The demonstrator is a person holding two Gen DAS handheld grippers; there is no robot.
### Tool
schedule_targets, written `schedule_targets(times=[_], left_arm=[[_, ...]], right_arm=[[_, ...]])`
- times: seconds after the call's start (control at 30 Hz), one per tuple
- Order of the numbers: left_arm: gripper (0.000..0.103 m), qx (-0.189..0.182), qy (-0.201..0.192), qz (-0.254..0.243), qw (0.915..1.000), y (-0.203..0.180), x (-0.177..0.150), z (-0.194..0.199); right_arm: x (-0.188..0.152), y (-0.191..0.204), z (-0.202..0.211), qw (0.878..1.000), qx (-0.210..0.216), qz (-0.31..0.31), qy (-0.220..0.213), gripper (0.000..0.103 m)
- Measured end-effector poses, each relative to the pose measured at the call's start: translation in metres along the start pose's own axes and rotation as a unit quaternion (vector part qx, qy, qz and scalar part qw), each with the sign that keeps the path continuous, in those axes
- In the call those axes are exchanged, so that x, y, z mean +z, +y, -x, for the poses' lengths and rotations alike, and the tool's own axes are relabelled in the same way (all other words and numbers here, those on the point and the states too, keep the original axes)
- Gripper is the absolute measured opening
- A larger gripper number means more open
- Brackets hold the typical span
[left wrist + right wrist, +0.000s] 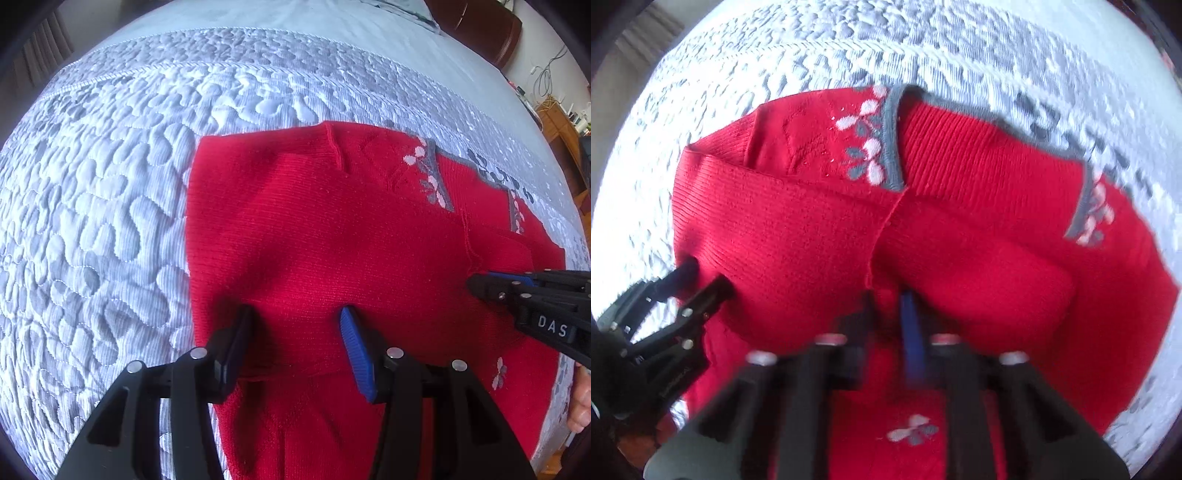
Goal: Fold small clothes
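Observation:
A red knit sweater (314, 221) with a grey neckline trim (439, 177) and pink-and-grey flowers lies partly folded on the quilted bedspread. My left gripper (295, 317) points down at its near left part. Its jaws stand apart and the fabric lies flat under them. My right gripper (474, 284) comes in from the right with its jaws close together on a ridge of fabric by a seam. In the right wrist view the sweater (812, 229) fills the middle. There the right gripper (890, 299) pinches red knit at the seam's lower end, and the left gripper (703, 277) stands open at the sweater's left edge.
The grey-and-white quilted bedspread (110, 184) spreads to the left and behind, with a pale blue sheet (258, 14) beyond it. A dark wooden piece (480, 26) and a cluttered shelf (565, 125) stand past the bed's far right. A person's hand (580, 406) shows at the right edge.

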State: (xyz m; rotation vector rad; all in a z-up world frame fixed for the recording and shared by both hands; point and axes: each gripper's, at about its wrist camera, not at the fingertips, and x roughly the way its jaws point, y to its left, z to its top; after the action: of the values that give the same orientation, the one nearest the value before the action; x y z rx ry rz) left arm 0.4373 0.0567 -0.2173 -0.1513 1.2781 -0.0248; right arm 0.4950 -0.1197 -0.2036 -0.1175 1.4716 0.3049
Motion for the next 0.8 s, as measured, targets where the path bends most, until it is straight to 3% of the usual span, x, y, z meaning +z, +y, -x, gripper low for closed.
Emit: schedule_targets(times=[0.07,0.23,0.37,0.47,0.53,0.63,0.67,0.8], left_arm=[[0.052,0.001,0.000,0.000,1.0000,0.000,0.000,0.000],[0.052,0.004,-0.002,0.003,1.0000,-0.001,0.000,0.000],[0.052,0.013,-0.004,0.004,0.9999,-0.005,-0.001,-0.001],[0.052,0.020,-0.007,0.005,0.9998,-0.007,-0.001,-0.002],[0.052,0.026,-0.009,0.004,0.9996,-0.009,-0.001,-0.002],[0.053,0.033,-0.011,0.003,0.9994,-0.011,0.000,-0.003],[0.053,0.035,-0.011,0.004,0.9993,-0.012,0.001,-0.004],[0.053,0.042,-0.010,0.002,0.9991,-0.016,0.004,-0.006]], right_arm=[[-0.001,-0.006,0.010,1.000,0.018,-0.007,-0.011,0.008],[-0.027,-0.068,0.066,0.990,0.088,-0.052,-0.098,0.008],[-0.075,-0.136,0.093,0.983,0.084,-0.086,-0.138,0.012],[-0.116,-0.182,0.084,0.981,0.066,-0.119,-0.134,0.027],[-0.136,-0.213,0.069,0.980,0.061,-0.149,-0.119,0.028],[-0.153,-0.247,0.054,0.964,0.130,-0.198,-0.117,0.032],[-0.156,-0.252,0.051,0.960,0.146,-0.207,-0.121,0.038],[-0.147,-0.256,0.043,0.954,0.175,-0.209,-0.124,0.042]])
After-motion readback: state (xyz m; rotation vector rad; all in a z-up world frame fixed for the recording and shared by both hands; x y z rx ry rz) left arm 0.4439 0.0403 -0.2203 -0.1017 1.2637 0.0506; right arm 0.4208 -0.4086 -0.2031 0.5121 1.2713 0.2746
